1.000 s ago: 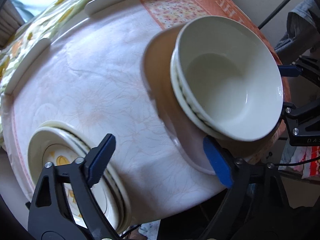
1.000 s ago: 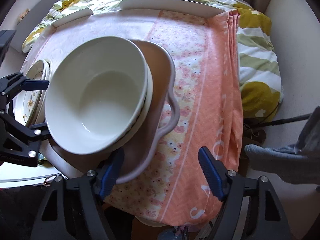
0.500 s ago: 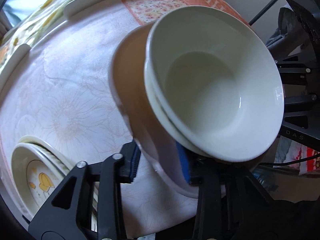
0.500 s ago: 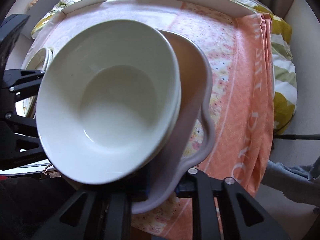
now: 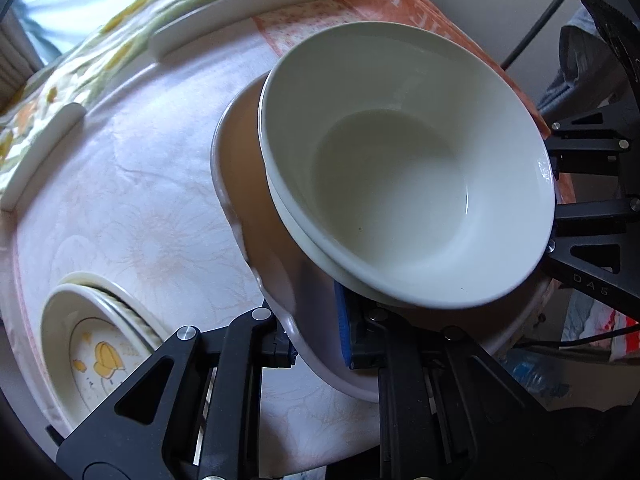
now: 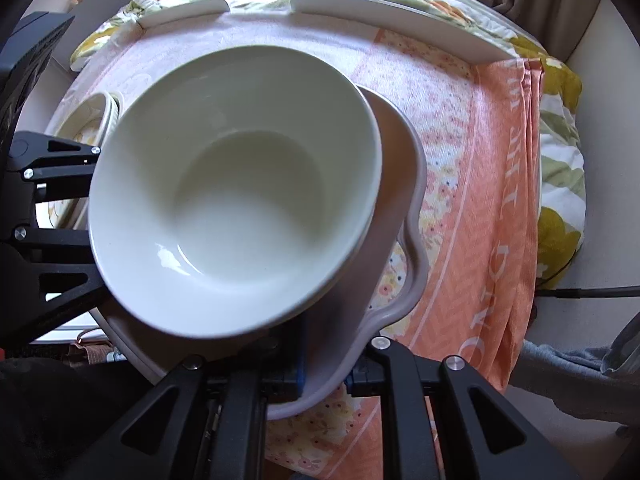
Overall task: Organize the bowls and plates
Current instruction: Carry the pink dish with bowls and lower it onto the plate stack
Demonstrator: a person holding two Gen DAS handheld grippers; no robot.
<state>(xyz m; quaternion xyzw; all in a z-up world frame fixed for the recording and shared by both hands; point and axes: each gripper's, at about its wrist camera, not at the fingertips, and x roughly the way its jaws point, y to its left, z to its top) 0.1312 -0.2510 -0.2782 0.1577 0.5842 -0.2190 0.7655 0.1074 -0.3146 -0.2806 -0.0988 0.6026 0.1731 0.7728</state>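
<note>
A wide pale dish with wavy handles [image 5: 256,208] [image 6: 404,208] carries stacked white bowls [image 5: 404,184] [image 6: 236,196]. My left gripper [image 5: 316,340] is shut on the dish's near rim, one blue pad inside and one outside. My right gripper [image 6: 324,372] is shut on the opposite rim by a handle. Both hold the dish tilted above the round table. A stack of cream plates with a yellow chick print [image 5: 92,344] [image 6: 92,120] sits on the table at the left.
The round table wears a pale floral cloth [image 5: 132,200] and an orange patterned cloth [image 6: 496,208], with white raised rim segments [image 5: 248,4] [image 6: 396,12] at the far edge. A floral bedspread [image 6: 560,160] lies beyond. A grey garment [image 6: 572,380] is at right.
Both grippers went from open beside the dish to shut on its rim. The dish with the bowls now looms closer and more tilted.
</note>
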